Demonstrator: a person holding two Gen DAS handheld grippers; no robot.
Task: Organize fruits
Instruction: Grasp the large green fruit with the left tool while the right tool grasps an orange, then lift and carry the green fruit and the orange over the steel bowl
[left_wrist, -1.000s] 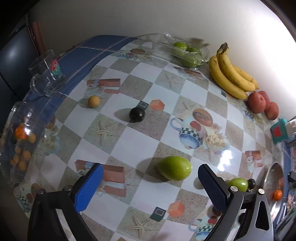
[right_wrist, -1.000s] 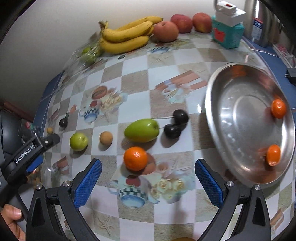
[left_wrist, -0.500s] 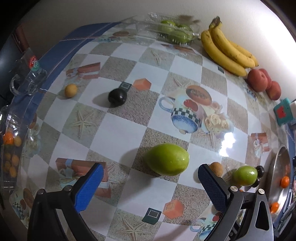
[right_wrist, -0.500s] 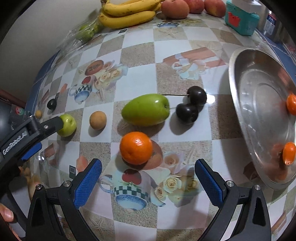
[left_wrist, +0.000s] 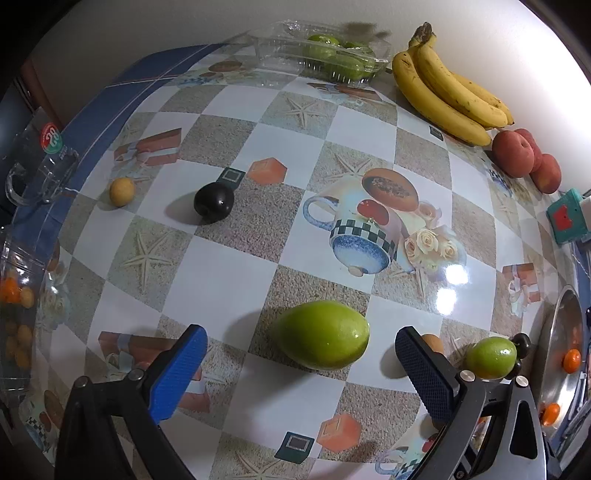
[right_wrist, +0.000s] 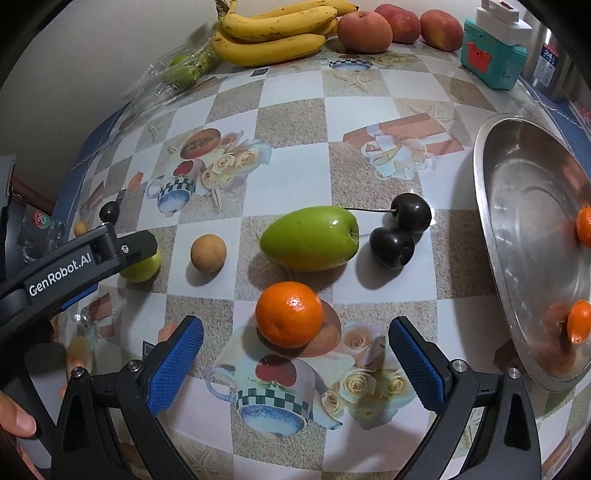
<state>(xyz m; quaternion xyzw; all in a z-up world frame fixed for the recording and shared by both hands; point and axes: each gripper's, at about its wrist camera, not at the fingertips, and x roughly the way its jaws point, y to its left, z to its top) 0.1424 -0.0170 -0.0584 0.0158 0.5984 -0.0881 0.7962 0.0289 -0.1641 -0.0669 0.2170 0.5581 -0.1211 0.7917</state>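
The sorting looks barely begun. The metal bowl (right_wrist: 517, 206) at the right of the desk (right_wrist: 295, 122) holds only two small oranges (right_wrist: 579, 320), while most fruit lies loose on the patterned cloth.

The right gripper (right_wrist: 295, 354) has its fingers spread wide and empty, with the large orange (right_wrist: 289, 314) sitting just ahead between them — probably the next pick. The left gripper (left_wrist: 301, 363) is likewise wide and empty, facing a green fruit (left_wrist: 323, 334) that lies between its fingers.

Loose on the desk: one large orange, two oval green fruits, two round tan fruits (right_wrist: 208, 253), and three dark plums — a pair (right_wrist: 400, 230) near the bowl, one (left_wrist: 214, 203) well apart. Against the wall: one bunch of bananas (right_wrist: 273, 33), three peaches (right_wrist: 364, 31), and a clear tray of green fruit (left_wrist: 332, 55), number unclear.
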